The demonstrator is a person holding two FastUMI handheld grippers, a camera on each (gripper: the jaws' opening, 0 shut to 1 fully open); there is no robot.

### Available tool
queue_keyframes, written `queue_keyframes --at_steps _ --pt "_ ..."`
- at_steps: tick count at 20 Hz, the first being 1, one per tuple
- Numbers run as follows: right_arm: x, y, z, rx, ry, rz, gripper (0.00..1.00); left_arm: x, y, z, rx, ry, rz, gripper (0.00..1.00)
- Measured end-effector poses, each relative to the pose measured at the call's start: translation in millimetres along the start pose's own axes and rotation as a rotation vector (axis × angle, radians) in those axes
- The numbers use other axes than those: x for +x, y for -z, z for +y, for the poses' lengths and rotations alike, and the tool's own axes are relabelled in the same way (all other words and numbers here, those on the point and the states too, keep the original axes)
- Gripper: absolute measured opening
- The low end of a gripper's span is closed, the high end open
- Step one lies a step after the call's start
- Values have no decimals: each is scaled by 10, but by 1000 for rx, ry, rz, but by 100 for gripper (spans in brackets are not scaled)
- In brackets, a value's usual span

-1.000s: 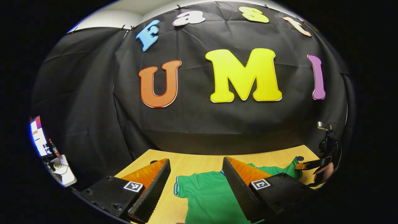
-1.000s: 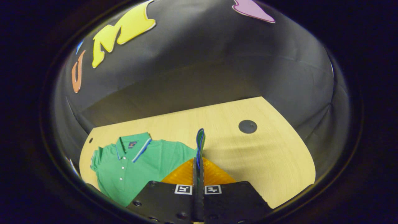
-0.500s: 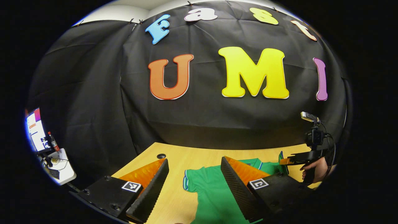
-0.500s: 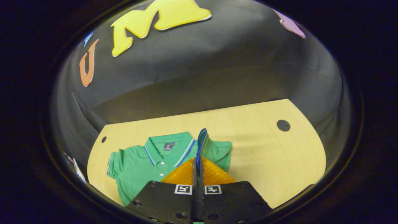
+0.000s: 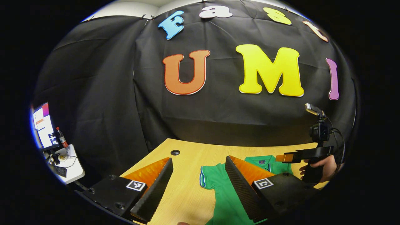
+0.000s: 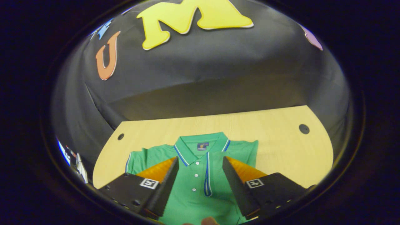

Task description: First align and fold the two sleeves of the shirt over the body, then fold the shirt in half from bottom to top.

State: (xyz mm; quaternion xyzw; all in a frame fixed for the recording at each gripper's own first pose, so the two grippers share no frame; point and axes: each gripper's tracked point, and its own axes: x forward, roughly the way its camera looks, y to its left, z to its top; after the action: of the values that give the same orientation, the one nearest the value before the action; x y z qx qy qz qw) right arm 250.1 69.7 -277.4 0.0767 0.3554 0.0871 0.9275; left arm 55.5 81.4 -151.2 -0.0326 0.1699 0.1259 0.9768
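Shirt (image 6: 200, 187), one; tools (image 6: 200, 184), two.

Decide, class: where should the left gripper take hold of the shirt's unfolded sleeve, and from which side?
Probably at the striped cuff of the unfolded sleeve, coming from the outer side over the bare table. It lies flat and spread away from the shirt body, cuff edge free, and the left gripper already hangs open near it.

Shirt (image 6: 200, 184) hem cut off; monitor (image 5: 42, 125) blurry.
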Motion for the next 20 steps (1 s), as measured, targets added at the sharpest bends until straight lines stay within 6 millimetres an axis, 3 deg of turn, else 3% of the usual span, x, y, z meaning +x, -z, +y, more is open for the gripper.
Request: queue_keyframes --at_steps 1,2,8,12,16,19,20 --pt "-124 -47 -10 -21 8 -19 87 40 29 -21 -3 17 3 100" --pt "-243 -71 -23 -48 11 -36 89 95 84 -49 -9 41 6 100" --pt "-1206 -293 -142 -131 26 -151 94 480 612 -97 -67 137 140 100" --pt "-1787 -207 -230 -100 34 -180 92 902 1026 -67 -37 178 240 100" --pt "-2116 -70 -393 -88 74 -179 95 1259 1494 -40 -47 193 347 100" --pt "-2211 -26 -590 -93 117 -175 92 1485 1674 -43 -35 202 381 100" --pt "-2244 -9 -648 -92 132 -173 95 1564 1727 -43 -44 199 393 100"
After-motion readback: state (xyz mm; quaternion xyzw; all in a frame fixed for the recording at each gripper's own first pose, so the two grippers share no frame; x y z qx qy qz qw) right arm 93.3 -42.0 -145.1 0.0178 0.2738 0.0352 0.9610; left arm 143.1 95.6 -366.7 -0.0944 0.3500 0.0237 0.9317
